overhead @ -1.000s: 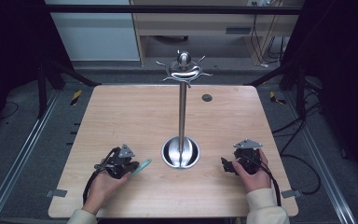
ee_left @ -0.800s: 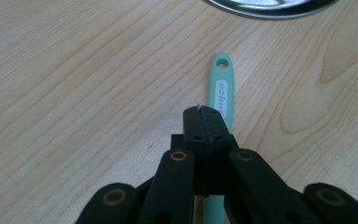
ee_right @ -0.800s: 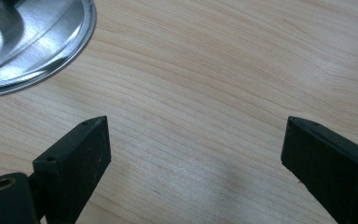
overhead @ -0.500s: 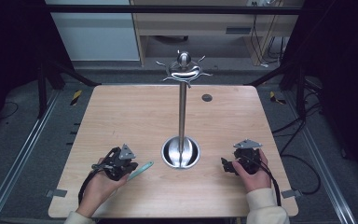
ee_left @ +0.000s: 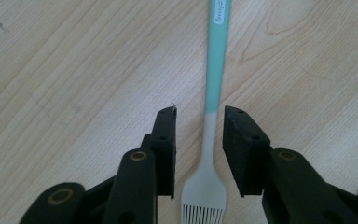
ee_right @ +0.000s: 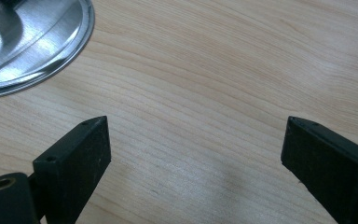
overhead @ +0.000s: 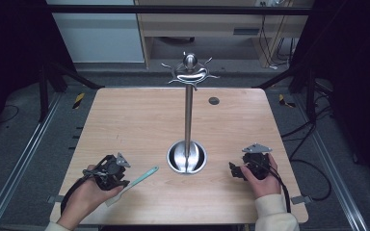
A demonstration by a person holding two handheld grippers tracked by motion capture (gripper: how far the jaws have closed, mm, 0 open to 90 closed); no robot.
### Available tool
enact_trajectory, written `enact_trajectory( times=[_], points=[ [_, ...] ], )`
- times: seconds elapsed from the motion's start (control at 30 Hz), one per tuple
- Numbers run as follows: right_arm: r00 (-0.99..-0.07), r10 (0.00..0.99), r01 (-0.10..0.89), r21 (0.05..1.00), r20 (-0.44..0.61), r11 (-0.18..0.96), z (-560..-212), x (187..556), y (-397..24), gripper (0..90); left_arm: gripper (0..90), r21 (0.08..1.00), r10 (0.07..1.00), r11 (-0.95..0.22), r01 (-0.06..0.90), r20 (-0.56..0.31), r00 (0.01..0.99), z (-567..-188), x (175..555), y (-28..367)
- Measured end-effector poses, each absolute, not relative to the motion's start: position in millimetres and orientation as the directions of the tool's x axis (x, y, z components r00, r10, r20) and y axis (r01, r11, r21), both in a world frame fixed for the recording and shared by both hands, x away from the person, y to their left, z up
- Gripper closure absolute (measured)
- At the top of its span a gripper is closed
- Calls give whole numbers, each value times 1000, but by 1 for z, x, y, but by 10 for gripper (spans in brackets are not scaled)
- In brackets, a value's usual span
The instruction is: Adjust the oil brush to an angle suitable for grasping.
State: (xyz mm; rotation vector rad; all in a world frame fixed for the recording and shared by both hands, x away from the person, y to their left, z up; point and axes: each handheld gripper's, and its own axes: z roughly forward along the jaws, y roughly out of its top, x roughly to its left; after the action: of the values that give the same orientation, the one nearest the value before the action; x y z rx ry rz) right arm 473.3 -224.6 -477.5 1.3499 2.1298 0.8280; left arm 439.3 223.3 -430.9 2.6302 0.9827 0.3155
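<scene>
Pale wood grain runs under everything: the table (overhead: 139, 120) spreads bare across the middle of the high view, with wide free board in its upper half and along both side edges. At centre stands the steel stand (overhead: 188, 103), its round dish base (overhead: 187, 157) low in the frame and its hooked crown at the top. A small dark disc (overhead: 214, 100) sits near the table's far edge, upper right of the pole.

My left gripper (ee_left: 199, 128) lies at the lower left of the high view, close to the near edge. Its jaws are parted a little and straddle the teal and white brush (ee_left: 212, 93) without touching it; small gaps show on both sides of the white neck. The handle runs up out of the frame, bristles at the bottom.

My right gripper (ee_right: 196, 149) rests at lower right, jaws spread wide over bare wood, the dish base (ee_right: 37, 42) at the upper left corner.
</scene>
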Motion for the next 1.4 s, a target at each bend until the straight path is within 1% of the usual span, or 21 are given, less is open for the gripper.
enact_trajectory(
  times=[0.07,0.13,0.17,0.27,0.4,0.43,0.63,0.97,1.3,1.4],
  points=[
    [-396,915,623,710,-76,328,-478,473,-225,88,616,360,666,-715,599,91,741,-431,439,223],
    [-396,915,624,709,-74,327,-478,473,-225,88,610,352,660,-719,599,76,748,-433,440,221],
    [-397,915,624,709,-74,328,-478,474,-224,88,623,332,649,-732,595,75,757,-435,441,220],
    [-397,915,625,709,-72,326,-478,473,-224,88,641,311,640,-742,594,67,765,-439,444,217],
    [-397,915,626,708,-71,327,-478,473,-224,88,654,290,639,-746,600,56,767,-443,448,214],
    [-398,915,625,709,-70,326,-478,473,-224,88,654,271,631,-754,598,46,774,-446,451,213],
    [-400,914,626,708,-69,327,-478,473,-224,88,666,246,617,-767,593,28,787,-452,458,208],
    [-402,913,626,708,-68,328,-478,473,-224,88,716,207,598,-786,582,20,801,-458,464,204],
    [-402,913,627,707,-68,328,-478,473,-224,88,776,202,594,-790,580,11,805,-463,466,204],
    [-405,911,625,706,-72,334,-479,474,-224,88,808,206,595,-787,581,10,803,-463,467,204]
  ],
)
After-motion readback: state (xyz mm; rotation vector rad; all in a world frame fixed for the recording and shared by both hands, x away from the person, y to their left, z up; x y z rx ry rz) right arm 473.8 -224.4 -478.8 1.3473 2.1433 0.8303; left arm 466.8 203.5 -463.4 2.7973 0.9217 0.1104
